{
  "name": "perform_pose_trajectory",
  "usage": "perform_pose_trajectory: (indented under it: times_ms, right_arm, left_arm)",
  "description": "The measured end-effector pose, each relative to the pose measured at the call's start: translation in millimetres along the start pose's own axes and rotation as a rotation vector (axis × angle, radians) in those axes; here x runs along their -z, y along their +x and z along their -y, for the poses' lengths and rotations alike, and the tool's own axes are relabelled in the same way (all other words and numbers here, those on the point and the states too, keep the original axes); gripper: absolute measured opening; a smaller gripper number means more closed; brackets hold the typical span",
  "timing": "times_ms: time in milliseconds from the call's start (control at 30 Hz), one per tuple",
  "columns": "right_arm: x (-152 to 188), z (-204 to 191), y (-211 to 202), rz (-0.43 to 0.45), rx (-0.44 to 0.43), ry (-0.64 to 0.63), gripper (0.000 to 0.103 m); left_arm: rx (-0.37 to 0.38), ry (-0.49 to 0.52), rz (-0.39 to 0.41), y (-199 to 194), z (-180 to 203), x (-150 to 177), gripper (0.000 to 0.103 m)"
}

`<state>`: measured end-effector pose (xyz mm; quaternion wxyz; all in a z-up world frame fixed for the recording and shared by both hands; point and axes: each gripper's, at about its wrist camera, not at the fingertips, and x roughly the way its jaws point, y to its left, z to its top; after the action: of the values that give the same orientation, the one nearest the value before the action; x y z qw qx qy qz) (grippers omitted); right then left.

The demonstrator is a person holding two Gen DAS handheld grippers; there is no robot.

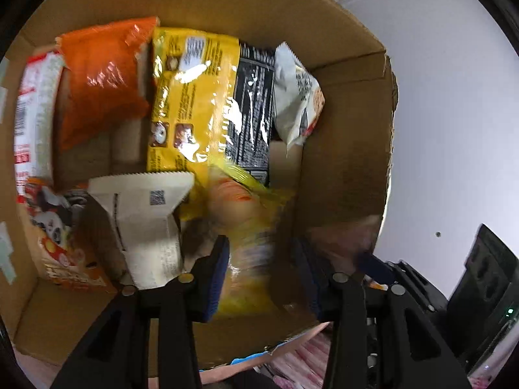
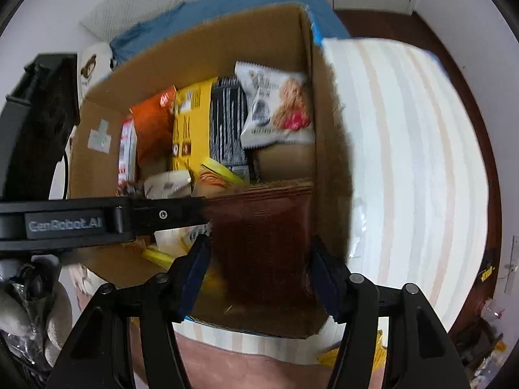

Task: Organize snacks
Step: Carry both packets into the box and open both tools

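A cardboard box (image 1: 343,149) holds several snack packs standing on edge: an orange bag (image 1: 103,77), a yellow bag (image 1: 191,97), a black pack (image 1: 253,107) and a white cookie pack (image 1: 298,97). My left gripper (image 1: 262,275) is inside the box, its jaws apart around a blurred yellow-orange snack pack (image 1: 249,227). My right gripper (image 2: 259,269) holds a dark red-brown snack bag (image 2: 262,236) between its pads over the box's near right corner (image 2: 321,168). The left gripper's body (image 2: 97,220) crosses the right wrist view.
A white pack (image 1: 142,214) and an orange panda-print pack (image 1: 61,236) lie at the box's near left. The box sits on a striped white cloth (image 2: 405,168). A blue blanket (image 2: 227,6) lies behind it. Black equipment (image 2: 35,113) stands to the left.
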<state>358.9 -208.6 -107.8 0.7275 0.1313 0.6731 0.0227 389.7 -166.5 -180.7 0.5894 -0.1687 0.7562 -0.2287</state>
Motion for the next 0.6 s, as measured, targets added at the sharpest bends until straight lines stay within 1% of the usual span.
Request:
perform_pose_trajectory:
  times_ms: [33, 67, 100, 133, 167, 200, 300, 400, 500, 600]
  right_arm:
    - [1, -2, 1, -0.002, -0.002, -0.011, 0.073]
    - [2, -5, 0, -0.004, -0.003, -0.017, 0.079]
    - [2, -7, 0, -0.004, -0.004, -0.022, 0.082]
    - [3, -10, -2, 0.000, -0.001, -0.028, 0.086]
    - [3, -13, -1, -0.001, 0.004, -0.035, 0.089]
    - [2, -15, -1, 0.000, 0.013, -0.039, 0.090]
    - [5, -17, -4, 0.005, 0.015, -0.033, 0.091]
    - [5, -15, -6, 0.019, 0.026, -0.024, 0.092]
    - [7, -15, -10, 0.036, 0.034, -0.015, 0.092]
    - [12, -15, -15, 0.058, 0.049, -0.012, 0.092]
  left_arm:
    - [-0.020, 0.007, 0.004, 0, 0, 0, 0.056]
    - [-0.033, 0.011, 0.010, 0, -1, 1, 0.063]
    - [-0.039, 0.011, 0.017, 0, -2, 1, 0.075]
    - [-0.043, 0.013, 0.024, -2, -3, 2, 0.084]
    - [-0.049, 0.015, 0.026, -2, -4, 2, 0.087]
    - [-0.066, 0.020, 0.032, -5, -4, 3, 0.089]
    - [-0.094, 0.031, 0.057, -14, -7, 7, 0.091]
    - [-0.098, 0.032, 0.078, -23, -15, 8, 0.091]
    - [-0.135, 0.040, 0.138, -40, -19, 15, 0.091]
    - [-0.190, 0.054, 0.221, -58, -24, 25, 0.091]
